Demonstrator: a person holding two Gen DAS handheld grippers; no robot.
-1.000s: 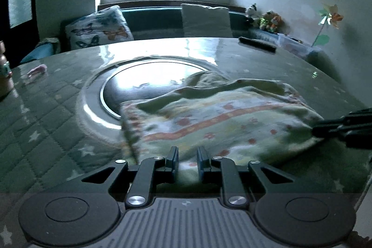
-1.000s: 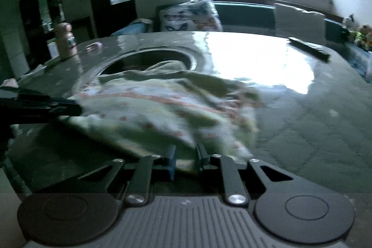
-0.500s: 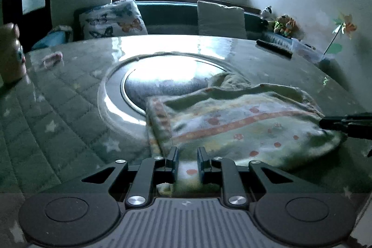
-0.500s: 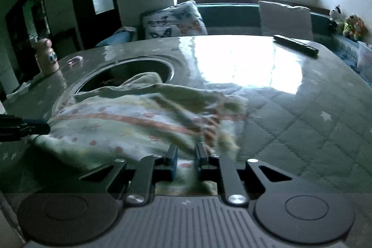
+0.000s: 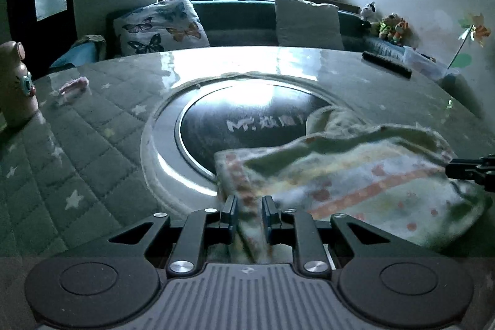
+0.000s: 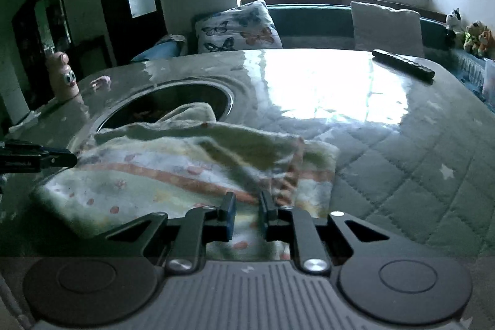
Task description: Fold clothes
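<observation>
The left tongs (image 5: 249,207) were clenched on the near left corner of the patterned cloth (image 5: 355,178), a strip of the fabric running down between the two fingers. The right tongs (image 6: 246,206) gripped the cloth's (image 6: 173,166) near right edge the same way, with fabric bunched between the narrow jaws. The cloth — pale green with orange stripes and small red marks — lay crumpled on the quilted counter (image 5: 77,150), its far part draped over the rim of the round dark inset (image 5: 241,126) in the middle; whether its near edge was lifted off the surface I cannot tell. In the left view the right tongs' tip (image 5: 470,169) showed at the cloth's right side, and in the right view the left tongs' tip (image 6: 40,158) showed at its left side. A pink bottle (image 6: 63,76) stood at the counter's far left — a remote control (image 6: 402,64) lay at the far right, well apart from the cloth
</observation>
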